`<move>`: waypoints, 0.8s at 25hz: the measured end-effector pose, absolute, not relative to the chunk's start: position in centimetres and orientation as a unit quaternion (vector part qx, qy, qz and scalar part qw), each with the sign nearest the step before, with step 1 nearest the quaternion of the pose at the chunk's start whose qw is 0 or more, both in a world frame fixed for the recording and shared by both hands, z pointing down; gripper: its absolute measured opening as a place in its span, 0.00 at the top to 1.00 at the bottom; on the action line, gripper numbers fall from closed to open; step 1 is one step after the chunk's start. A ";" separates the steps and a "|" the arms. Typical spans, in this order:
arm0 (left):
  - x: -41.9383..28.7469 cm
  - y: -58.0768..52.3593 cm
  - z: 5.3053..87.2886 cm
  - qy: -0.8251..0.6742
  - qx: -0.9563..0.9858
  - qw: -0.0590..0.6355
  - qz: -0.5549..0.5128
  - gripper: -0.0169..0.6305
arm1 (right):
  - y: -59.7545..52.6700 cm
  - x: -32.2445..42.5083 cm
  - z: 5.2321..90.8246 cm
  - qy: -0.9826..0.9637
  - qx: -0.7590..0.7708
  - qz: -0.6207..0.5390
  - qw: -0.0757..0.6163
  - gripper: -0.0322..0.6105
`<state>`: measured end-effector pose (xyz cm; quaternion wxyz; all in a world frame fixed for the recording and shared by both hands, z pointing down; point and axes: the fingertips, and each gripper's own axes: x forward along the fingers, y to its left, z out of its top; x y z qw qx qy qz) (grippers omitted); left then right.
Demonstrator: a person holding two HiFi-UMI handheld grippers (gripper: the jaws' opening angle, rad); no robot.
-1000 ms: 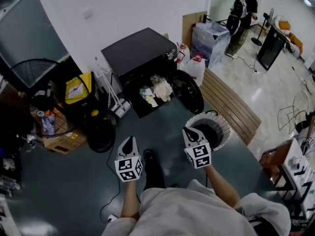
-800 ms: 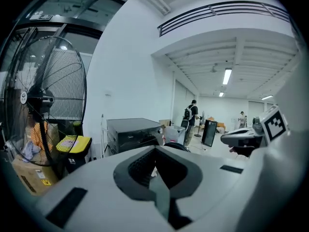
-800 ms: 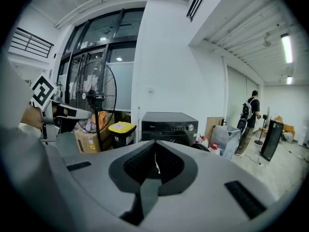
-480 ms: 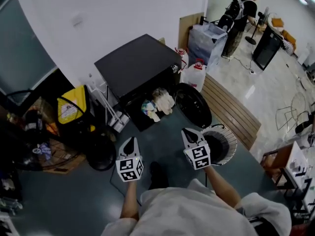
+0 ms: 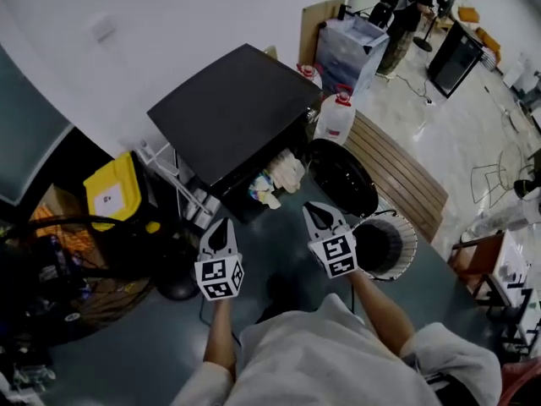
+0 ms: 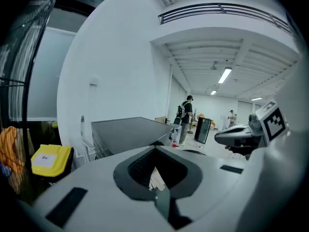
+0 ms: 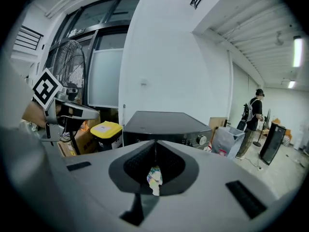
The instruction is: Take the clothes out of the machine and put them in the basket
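Note:
A black machine stands against the white wall with its round door swung open to the right. Pale clothes spill from its opening. A round basket with a white ribbed rim and a dark inside sits on the floor, just right of my right gripper. My left gripper hangs beside it, a short way before the opening. Both point at the machine, shut and empty. In the right gripper view the clothes show past the closed jaws, below the machine. The left gripper faces the machine likewise.
A yellow-lidded bin and a floor fan stand left of the machine. White jugs, a slatted wooden panel and a clear plastic box lie to its right. A person stands far back.
Both grippers have moved forward toward the machine, which now looks nearer and larger. The basket has slid from in front of the right gripper to its right side.

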<state>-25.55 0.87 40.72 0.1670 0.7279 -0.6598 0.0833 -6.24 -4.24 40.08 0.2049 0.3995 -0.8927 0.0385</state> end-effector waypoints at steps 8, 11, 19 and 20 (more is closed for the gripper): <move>-27.5 -3.7 44.2 -0.654 0.728 0.181 0.097 0.95 | -8.2 -8.9 44.7 -0.896 0.374 0.052 0.236 0.91; -27.4 -4.4 46.2 -0.661 0.719 0.191 0.101 0.95 | -9.5 -8.9 47.0 -0.899 0.360 0.056 0.244 0.91; -26.6 -4.7 51.7 -0.692 0.682 0.206 0.113 0.95 | -12.5 -9.0 54.2 -0.910 0.321 0.073 0.253 0.91; -26.3 -4.6 52.4 -0.696 0.678 0.209 0.114 0.95 | -12.6 -8.8 55.2 -0.911 0.316 0.075 0.255 0.91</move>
